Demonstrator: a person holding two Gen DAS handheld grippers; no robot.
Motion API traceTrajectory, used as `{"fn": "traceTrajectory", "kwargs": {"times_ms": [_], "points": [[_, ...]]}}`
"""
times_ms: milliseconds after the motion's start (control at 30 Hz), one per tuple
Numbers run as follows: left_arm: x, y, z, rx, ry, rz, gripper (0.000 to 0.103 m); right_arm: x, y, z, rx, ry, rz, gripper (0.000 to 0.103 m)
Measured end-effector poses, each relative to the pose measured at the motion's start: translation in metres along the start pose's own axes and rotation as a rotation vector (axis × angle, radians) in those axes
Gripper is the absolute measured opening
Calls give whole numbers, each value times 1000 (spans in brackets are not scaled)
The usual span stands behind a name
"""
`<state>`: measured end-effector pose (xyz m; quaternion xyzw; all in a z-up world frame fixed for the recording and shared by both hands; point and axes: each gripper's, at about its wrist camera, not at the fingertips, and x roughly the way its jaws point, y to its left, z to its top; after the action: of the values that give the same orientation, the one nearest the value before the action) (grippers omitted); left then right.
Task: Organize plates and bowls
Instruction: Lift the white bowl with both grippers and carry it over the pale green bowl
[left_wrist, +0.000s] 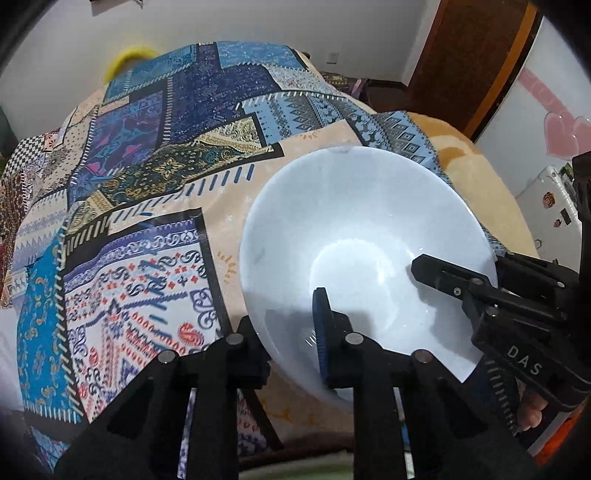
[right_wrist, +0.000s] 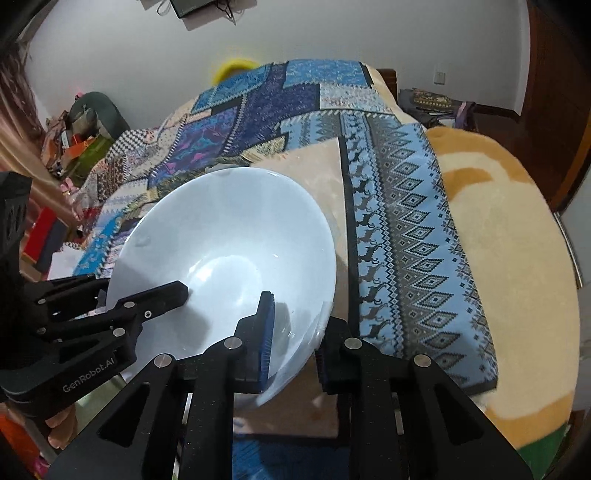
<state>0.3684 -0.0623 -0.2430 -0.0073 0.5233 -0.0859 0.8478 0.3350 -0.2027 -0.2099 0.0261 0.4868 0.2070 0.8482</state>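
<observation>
White bowl (left_wrist: 365, 236) tilted above the patterned bedspread (left_wrist: 147, 177), left hand-held gripper (left_wrist: 291, 343) angled steeply down, clamped on its near rim, right hand-held gripper (right_wrist: 295, 332) likewise pitched downward, clamped on the opposite rim.

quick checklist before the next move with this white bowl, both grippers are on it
1. Left gripper clamped on the bowl rim, one finger inside, one outside: ok.
2. Right gripper clamped on the opposite rim the same way: ok.
3. Bowl empty, nothing to spill: ok.
4. Bowl level: not ok, it looks tilted in both views.
5. Bowl clear of the patterned cloth: cannot tell, its base is hidden.
6. Stacking spot or other dishes in sight: not ok, none visible on the cloth.
</observation>
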Motion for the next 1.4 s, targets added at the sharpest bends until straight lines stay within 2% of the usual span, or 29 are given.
{"fn": "traceTrajectory", "kwargs": {"times_ms": [633, 1067, 1400], "points": [[-123, 5, -40, -13, -141, 23, 19, -77, 65, -16, -66, -115, 16, 18], [-185, 34, -92, -78, -202, 32, 19, -99, 116, -40, -110, -149, 57, 18], [-215, 68, -140, -140, -230, 56, 19, -96, 158, -63, -163, -138, 105, 18]]}}
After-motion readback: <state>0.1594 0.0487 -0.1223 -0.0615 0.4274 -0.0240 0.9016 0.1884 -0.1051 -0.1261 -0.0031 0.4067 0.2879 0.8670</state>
